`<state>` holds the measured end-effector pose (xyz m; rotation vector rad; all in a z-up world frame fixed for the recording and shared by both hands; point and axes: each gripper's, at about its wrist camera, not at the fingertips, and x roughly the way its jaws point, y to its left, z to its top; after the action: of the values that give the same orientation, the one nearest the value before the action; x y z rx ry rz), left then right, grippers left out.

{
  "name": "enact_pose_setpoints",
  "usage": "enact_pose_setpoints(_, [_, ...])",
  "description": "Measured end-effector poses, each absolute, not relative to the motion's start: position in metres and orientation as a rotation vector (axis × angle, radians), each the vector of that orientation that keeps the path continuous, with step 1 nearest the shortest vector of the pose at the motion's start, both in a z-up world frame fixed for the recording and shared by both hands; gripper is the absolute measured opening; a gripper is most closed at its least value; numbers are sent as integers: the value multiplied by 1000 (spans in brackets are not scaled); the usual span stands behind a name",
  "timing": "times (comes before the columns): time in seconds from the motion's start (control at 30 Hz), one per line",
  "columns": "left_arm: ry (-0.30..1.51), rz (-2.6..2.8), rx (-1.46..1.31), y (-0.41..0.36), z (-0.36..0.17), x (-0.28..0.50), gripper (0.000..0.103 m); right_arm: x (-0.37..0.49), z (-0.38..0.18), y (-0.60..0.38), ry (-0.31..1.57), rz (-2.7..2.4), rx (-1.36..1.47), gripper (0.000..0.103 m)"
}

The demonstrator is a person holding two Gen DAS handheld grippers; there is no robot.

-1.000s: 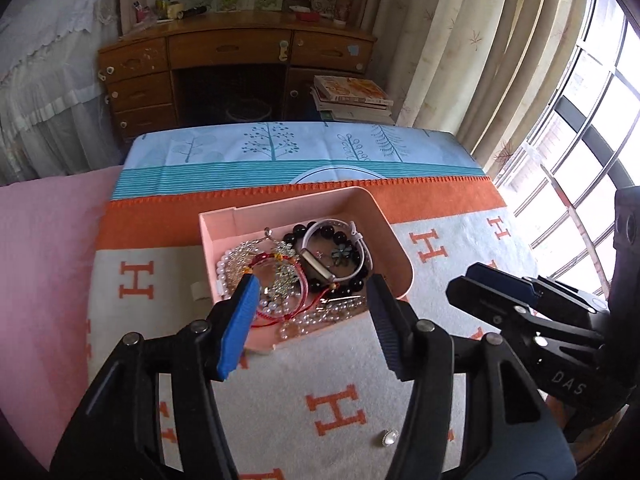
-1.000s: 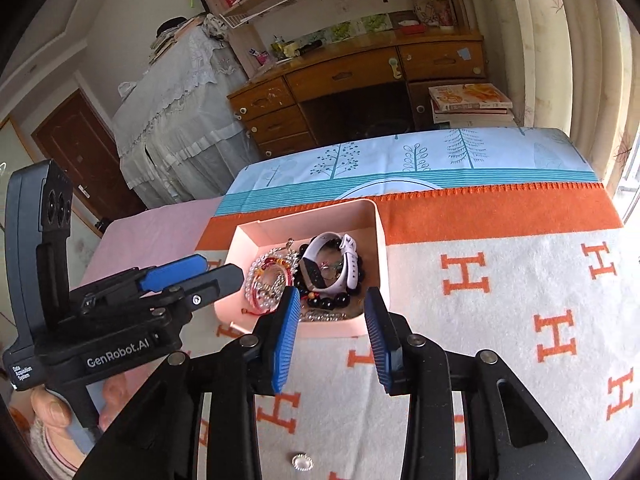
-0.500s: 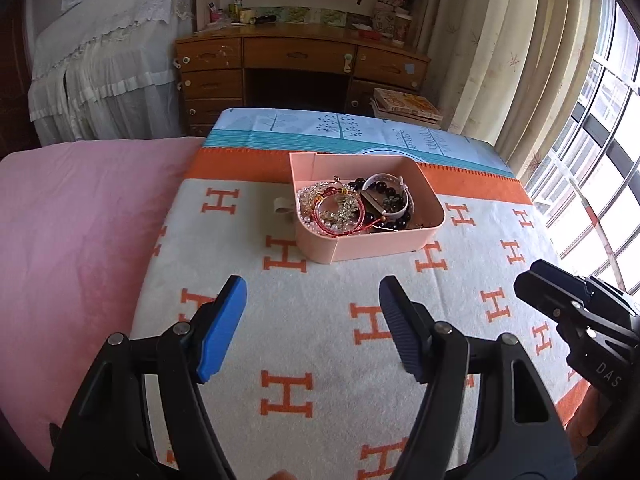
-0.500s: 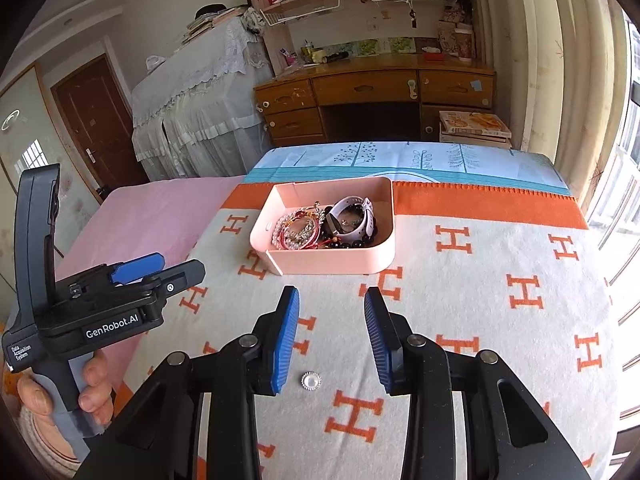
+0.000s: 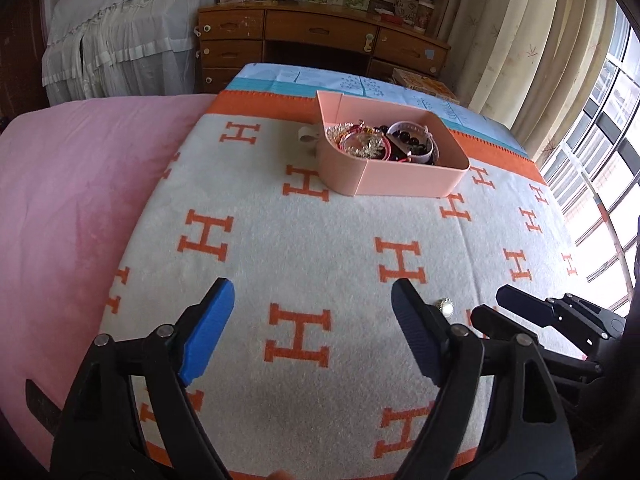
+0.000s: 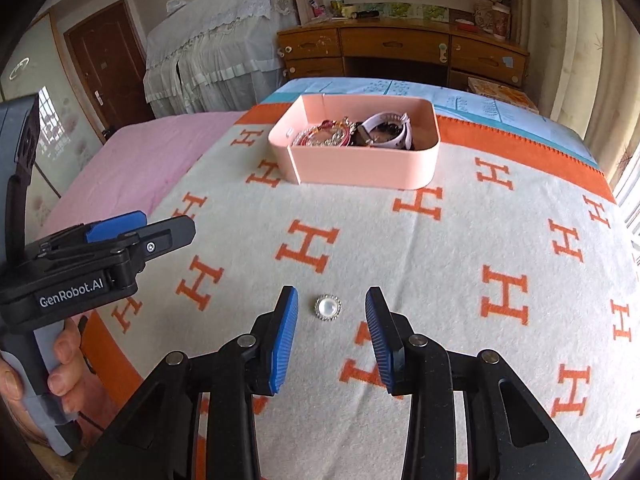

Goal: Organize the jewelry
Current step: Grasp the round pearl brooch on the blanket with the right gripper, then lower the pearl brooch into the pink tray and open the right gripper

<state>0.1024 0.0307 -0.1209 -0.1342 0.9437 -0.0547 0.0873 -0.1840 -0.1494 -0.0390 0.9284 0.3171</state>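
A pink box (image 5: pixel 404 184) (image 6: pixel 360 168) full of bracelets, bead strings and a white watch sits on the far part of the white blanket with orange H marks. A small round pearl brooch (image 6: pixel 328 307) (image 5: pixel 445 306) lies loose on the blanket near the front. My right gripper (image 6: pixel 331 314) is open and empty, its fingertips on either side of the brooch, just short of it. My left gripper (image 5: pixel 312 308) is open wide and empty, above bare blanket to the left of the brooch. Each gripper shows in the other's view.
A pink bedsheet (image 5: pixel 72 184) lies left of the blanket. A wooden desk (image 6: pixel 400 52) stands beyond the bed, with a covered piece of furniture (image 6: pixel 208 52) to its left. Curtains and a window (image 5: pixel 592 128) are on the right.
Both grippers have pulled back from over the pink box toward the near edge of the blanket. The brooch now lies between my right gripper's fingertips. Both stay open.
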Motion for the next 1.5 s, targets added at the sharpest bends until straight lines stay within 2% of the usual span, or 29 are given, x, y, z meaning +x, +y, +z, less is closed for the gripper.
enact_pose_setpoints(0.2, [991, -44, -131, 28, -147, 107, 81, 100, -183, -167, 956, 312, -105, 36])
enact_pose_setpoints(0.5, [1000, -76, -122, 23, -154, 113, 81, 114, -196, -158, 949, 318, -135, 35])
enact_pose_setpoints(0.67, [1007, -97, -115, 19, -157, 113, 81, 112, -196, -158, 929, 309, -155, 20])
enact_pose_setpoints(1.03, [987, -91, -102, 22, -151, 112, 81, 108, -193, -159, 936, 330, -139, 19])
enact_pose_setpoints(1.27, [934, -78, -90, 28, -122, 124, 82, 125, -150, -174, 889, 318, -84, 19])
enact_pose_setpoints(1.5, [808, -75, -79, 26, -49, 174, 85, 191, -70, -198, 804, 278, 36, 19])
